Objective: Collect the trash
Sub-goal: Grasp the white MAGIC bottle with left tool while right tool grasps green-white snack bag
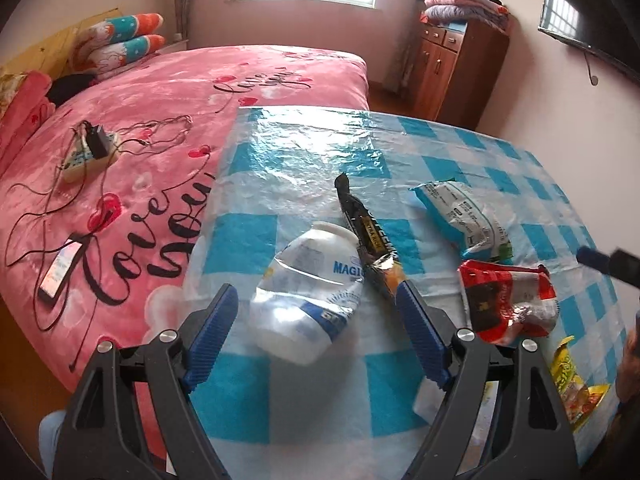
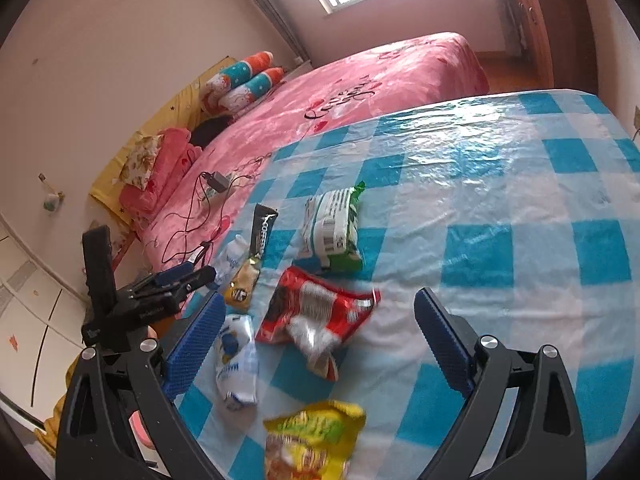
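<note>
Trash: yellow wrapper (image 2: 314, 440) blurred, cut off at frame edge

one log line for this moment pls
left gripper: open over crushed bottle | right gripper: open above red wrapper | nothing held

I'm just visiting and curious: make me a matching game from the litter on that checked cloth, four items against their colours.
Items:
1. crushed bottle
2. coffee sachet
3. crumpled wrapper
4. snack bag

Colours:
A. yellow
B. clear with a blue label
C. red and silver
D. mostly black

Pairs: 1-B, 2-D, 3-C, 4-A
</note>
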The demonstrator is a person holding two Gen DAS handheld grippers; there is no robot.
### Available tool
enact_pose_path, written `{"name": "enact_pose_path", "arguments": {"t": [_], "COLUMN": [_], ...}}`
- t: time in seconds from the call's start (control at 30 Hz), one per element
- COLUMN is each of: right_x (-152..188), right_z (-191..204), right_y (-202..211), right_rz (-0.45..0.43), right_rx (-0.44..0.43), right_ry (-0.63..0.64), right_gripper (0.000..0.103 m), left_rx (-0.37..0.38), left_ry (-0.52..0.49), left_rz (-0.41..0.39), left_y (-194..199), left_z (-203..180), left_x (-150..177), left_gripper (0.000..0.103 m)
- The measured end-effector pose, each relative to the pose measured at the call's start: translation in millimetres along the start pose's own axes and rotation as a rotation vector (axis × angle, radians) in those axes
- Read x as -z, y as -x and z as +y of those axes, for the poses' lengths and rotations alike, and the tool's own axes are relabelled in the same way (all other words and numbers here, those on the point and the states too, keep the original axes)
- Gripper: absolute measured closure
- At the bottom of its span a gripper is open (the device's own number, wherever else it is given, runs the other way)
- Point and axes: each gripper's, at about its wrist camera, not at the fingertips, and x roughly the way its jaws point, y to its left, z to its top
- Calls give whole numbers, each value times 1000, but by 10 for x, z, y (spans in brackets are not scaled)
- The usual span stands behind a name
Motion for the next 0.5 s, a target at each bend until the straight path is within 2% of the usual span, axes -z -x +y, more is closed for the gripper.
{"name": "enact_pose_path", "arguments": {"t": [0.23,0.5], "right_x": [-278,-457], "right_z": [99,222], "right_y": [-408,-849], "right_rz": [65,105], "right_rx": [46,115], "right_ry": [77,165], "right_gripper": [9,9], "left_rx": [18,64], "left_ry": [-18,-9], "left_rz": [37,40], "left_y": [-213,-329], "left_z": [102,148], "left_x": [-55,-78], "left_gripper": [21,21]}}
